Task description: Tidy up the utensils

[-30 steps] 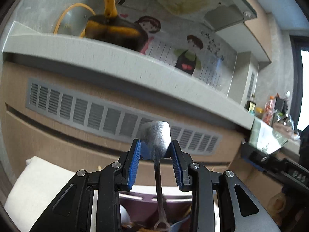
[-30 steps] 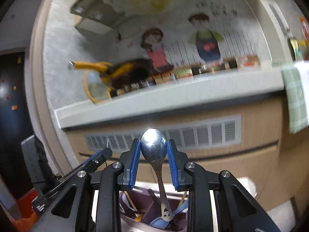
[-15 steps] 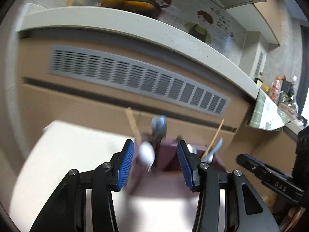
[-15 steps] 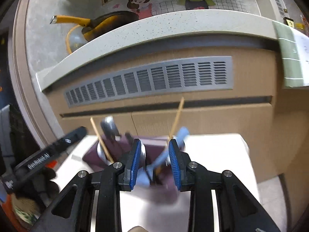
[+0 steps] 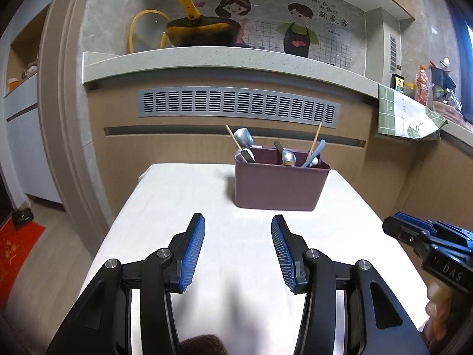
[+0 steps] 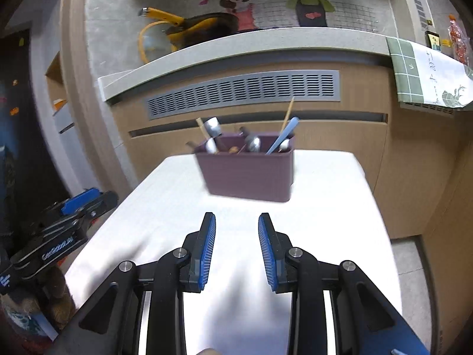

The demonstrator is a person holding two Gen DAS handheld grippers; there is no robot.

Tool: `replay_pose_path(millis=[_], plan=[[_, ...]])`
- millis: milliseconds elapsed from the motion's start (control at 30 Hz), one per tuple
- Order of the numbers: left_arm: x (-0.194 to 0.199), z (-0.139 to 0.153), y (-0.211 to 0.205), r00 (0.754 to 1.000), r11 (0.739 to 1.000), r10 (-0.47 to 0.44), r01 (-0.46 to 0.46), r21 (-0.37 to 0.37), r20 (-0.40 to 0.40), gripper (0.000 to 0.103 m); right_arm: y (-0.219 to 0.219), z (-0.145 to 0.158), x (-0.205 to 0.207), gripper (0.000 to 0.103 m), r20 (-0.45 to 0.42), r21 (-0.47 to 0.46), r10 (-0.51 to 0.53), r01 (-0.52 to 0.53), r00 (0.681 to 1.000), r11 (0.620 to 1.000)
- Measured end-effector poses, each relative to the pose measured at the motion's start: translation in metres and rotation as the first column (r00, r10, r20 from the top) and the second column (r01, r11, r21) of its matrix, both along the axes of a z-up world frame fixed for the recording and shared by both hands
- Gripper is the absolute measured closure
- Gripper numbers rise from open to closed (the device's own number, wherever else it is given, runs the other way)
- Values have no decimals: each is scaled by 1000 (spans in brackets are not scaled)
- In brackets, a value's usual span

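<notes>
On the far half of the white-covered table (image 5: pixel 207 207) stands the maroon rectangular plastic utensil caddy (image 5: pixel 280 186), upright, holding the sorted pieces — a flat steel spatula (image 5: pixel 244 139) and a wooden chopstick (image 5: pixel 233 140) at its left end, a shiny metal spoon (image 5: pixel 288 157) near the middle, a pale blue plastic handle (image 5: pixel 314 154) and a second chopstick (image 5: pixel 317 136) at the right. Left gripper (image 5: pixel 238 247): blue-padded jaws spread wide, nothing between them, well short of the caddy. Right gripper (image 6: pixel 237 244): jaws likewise parted and empty above bare cloth. Behind — a grey louvred vent panel (image 5: pixel 236 106) beneath a speckled stone counter (image 5: pixel 207 60) carrying a yellow-handled dark pan (image 5: pixel 201 31).
</notes>
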State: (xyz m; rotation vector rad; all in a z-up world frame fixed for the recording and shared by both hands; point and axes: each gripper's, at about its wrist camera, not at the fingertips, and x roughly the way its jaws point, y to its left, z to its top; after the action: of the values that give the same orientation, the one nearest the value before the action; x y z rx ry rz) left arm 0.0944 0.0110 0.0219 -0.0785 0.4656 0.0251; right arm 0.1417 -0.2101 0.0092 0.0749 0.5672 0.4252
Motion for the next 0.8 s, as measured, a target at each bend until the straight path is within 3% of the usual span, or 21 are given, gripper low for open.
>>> replay_pose_path(millis=[100, 367, 800], plan=[[-3, 1, -4, 1000, 1000, -2, 3, 28, -17, 55, 0, 0, -10, 74, 19, -33, -27, 27, 999, 999], [2, 3, -5, 999, 1000, -16, 16, 19, -32, 55, 2, 2, -12, 74, 31, -58, -34, 36, 999, 998], [4, 1, -7, 998, 999, -32, 33, 18, -47, 55, -1, 1, -11, 74, 22, -54, -37, 38, 999, 998]])
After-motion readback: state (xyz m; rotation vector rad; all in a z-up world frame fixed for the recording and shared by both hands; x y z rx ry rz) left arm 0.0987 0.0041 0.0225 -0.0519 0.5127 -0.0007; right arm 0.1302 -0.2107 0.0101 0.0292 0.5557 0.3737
